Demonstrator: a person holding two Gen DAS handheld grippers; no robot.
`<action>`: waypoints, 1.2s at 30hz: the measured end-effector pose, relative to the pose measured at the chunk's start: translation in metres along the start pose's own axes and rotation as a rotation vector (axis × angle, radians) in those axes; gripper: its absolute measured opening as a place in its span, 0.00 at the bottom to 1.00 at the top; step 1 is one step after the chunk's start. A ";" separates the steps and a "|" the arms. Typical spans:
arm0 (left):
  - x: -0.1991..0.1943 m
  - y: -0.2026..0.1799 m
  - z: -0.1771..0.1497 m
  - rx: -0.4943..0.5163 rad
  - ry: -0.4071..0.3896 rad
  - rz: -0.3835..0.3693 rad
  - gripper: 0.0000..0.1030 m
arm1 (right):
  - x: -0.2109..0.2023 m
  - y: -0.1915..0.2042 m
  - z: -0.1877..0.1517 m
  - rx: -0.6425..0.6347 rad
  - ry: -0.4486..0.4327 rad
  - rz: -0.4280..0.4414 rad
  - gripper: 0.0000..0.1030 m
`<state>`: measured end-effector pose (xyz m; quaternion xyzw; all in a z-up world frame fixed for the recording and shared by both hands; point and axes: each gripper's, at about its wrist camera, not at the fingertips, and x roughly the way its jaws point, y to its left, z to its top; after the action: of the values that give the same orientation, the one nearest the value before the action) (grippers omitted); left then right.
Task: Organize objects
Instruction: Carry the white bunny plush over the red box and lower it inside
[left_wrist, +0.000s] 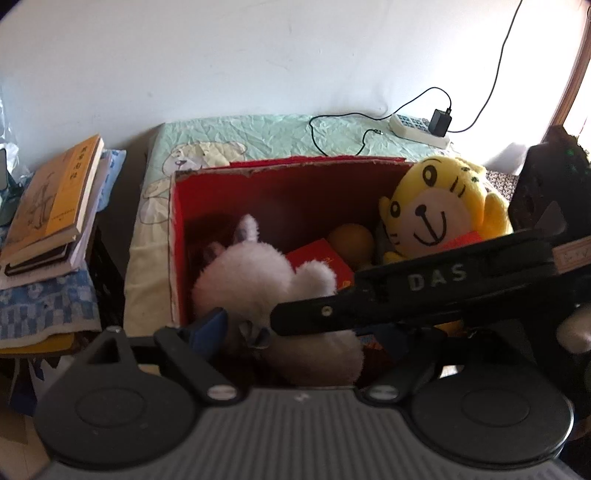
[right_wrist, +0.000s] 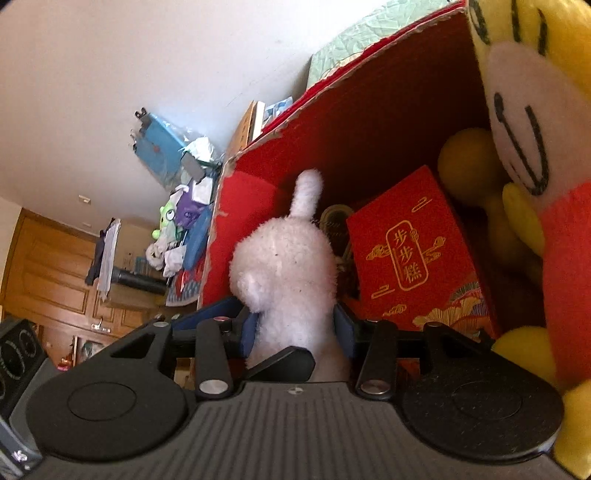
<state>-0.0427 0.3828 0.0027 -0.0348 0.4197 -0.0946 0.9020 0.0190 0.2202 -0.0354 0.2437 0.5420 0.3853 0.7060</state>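
So the white plush bunny (right_wrist: 291, 266) is sitting inside the red cardboard box (left_wrist: 295, 184), over on its left side. Next to it there's a small red gift box (right_wrist: 410, 240), and the yellow tiger plush (left_wrist: 439, 206) is in the right corner. The right tool (right_wrist: 297, 325) has its blue pads on either side of the bunny's lower body, can't tell if they're actually squeezing. The left tool (left_wrist: 306, 336) is spread wide around the bunny, not clamping it.
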 end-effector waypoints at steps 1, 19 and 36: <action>0.000 -0.001 -0.001 0.006 0.003 0.006 0.83 | -0.004 -0.001 -0.001 0.000 -0.002 0.004 0.47; -0.007 -0.005 -0.010 0.024 0.007 0.029 0.83 | -0.021 0.001 -0.003 0.010 -0.073 0.100 0.47; -0.024 -0.012 -0.016 0.008 -0.023 0.039 0.83 | -0.013 0.002 -0.005 -0.018 -0.109 -0.041 0.28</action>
<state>-0.0715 0.3763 0.0121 -0.0242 0.4095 -0.0783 0.9086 0.0120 0.2107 -0.0278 0.2467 0.5041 0.3619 0.7443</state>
